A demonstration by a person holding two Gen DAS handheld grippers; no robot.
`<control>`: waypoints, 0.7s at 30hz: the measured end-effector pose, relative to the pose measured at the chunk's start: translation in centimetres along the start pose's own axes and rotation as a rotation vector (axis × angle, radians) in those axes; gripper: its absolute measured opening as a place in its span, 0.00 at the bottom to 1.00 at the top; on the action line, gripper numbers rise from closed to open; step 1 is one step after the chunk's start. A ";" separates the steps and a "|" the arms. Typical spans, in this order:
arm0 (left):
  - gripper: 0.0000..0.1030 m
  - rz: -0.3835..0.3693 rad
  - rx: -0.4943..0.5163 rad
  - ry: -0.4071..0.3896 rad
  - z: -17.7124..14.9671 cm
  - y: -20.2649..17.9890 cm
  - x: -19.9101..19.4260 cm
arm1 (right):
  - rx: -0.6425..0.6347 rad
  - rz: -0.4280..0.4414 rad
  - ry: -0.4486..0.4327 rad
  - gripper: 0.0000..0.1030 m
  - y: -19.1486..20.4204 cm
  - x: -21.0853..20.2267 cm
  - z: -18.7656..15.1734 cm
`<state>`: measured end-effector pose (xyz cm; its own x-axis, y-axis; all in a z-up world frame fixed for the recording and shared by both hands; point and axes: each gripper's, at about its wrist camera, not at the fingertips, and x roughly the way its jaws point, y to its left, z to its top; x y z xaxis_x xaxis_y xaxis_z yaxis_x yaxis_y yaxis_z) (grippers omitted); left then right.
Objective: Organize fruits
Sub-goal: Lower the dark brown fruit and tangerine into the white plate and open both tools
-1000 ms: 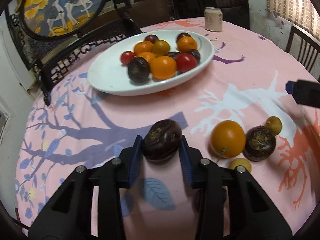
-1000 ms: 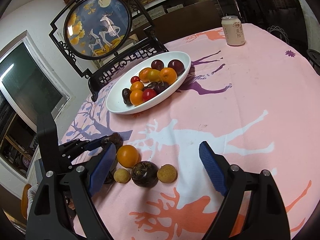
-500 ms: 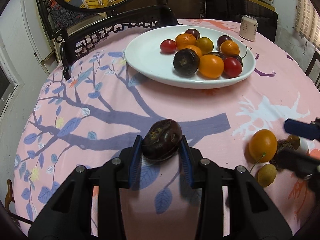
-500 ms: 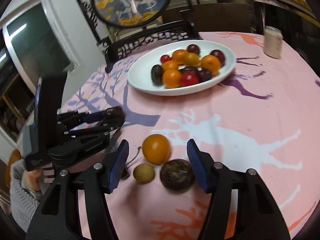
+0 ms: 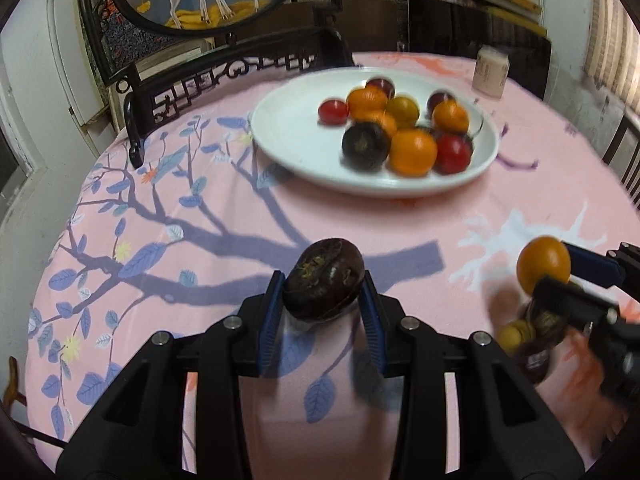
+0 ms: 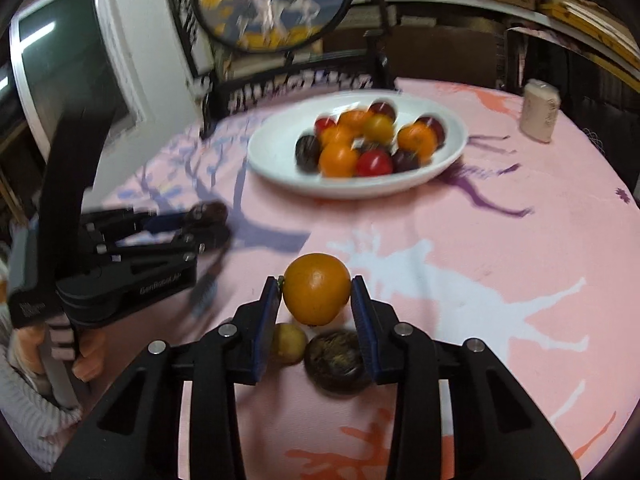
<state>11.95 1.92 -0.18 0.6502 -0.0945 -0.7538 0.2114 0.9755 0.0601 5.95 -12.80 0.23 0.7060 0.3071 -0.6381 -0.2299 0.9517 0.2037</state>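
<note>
Two round fruits are clamped above the table's near edge: a dark mangosteen (image 5: 323, 285) in the left gripper (image 5: 323, 308), an orange (image 6: 317, 289) in the right gripper (image 6: 316, 308). Both are judged firm, light and smooth-skinned, best gripped across the middle.

1 white bowl (image 5: 288, 148), 1 can (image 5: 490, 73) and 2 grippers are seen. Roughly 11 fruits are counted in the bowl, though blurred, and 4 outside it: 2 held, 2 on the tablecloth (image 5: 200, 248).

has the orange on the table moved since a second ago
Yes. The orange sat on the cloth beside the small yellow fruit; now the right gripper holds it above that fruit.
</note>
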 end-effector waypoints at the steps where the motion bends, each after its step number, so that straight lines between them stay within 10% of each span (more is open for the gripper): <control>1: 0.37 -0.020 -0.018 -0.007 0.8 0.2 -0.3 | 0.016 -0.001 -0.016 0.35 -0.6 -0.3 0.8; 10: 0.37 0.014 -0.052 -0.032 8.2 0.3 3.0 | 0.129 0.033 -0.059 0.34 -3.7 2.8 8.7; 21: 0.37 -0.036 -0.081 -0.051 7.7 2.0 2.1 | -0.019 0.063 0.143 0.38 -2.1 4.3 4.3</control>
<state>19.40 2.17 3.38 0.6800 -0.1372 -0.7202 0.1769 0.9840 -0.0205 12.37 -13.45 0.25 0.5879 0.3613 -0.7238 -0.2843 0.9299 0.2332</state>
